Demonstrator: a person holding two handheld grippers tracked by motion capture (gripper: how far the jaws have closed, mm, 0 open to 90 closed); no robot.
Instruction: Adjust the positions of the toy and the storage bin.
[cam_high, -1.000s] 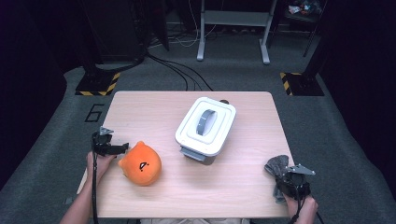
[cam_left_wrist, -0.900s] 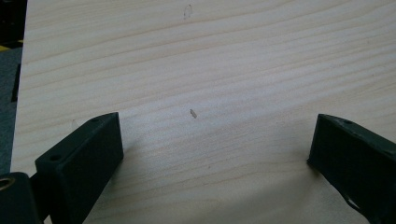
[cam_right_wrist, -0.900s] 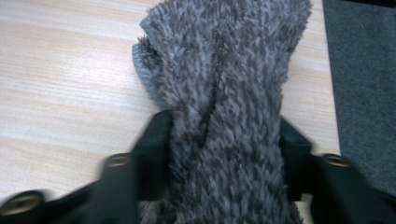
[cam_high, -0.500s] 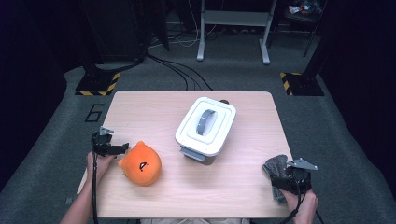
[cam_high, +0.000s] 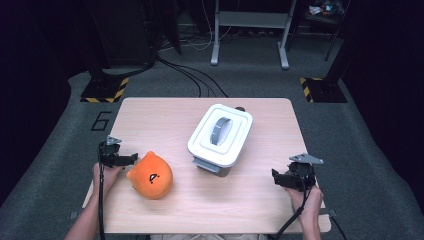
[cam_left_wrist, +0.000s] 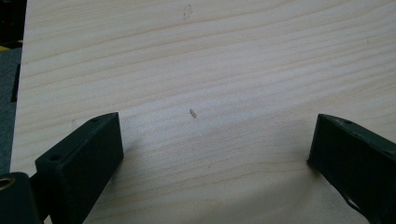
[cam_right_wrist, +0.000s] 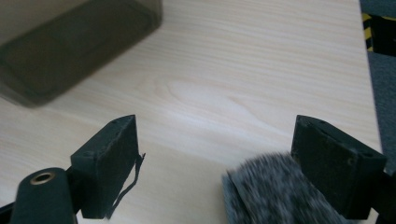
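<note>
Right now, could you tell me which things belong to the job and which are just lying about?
Job: round orange plush toy, grey furry piece by the right tongs, white-lidded grey plastic box.
Lying about: black cables, yellow-black striped floor blocks.

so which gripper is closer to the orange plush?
Left. The left gripper sits just beside the orange plush, at its left edge. The right gripper is across the table, past the white container.

Light wooden table (cam_high: 260, 200), pale grain, standing on grey carpet. Centre, slightly toward 1 o'clock: a lidded white container (cam_high: 220, 135) with grey handle. At 8 o'clock: an orange plush toy (cam_high: 151, 175). At 4 o'clock, near the table edge: a grey furry item (cam_right_wrist: 275, 191), blurred.
</note>
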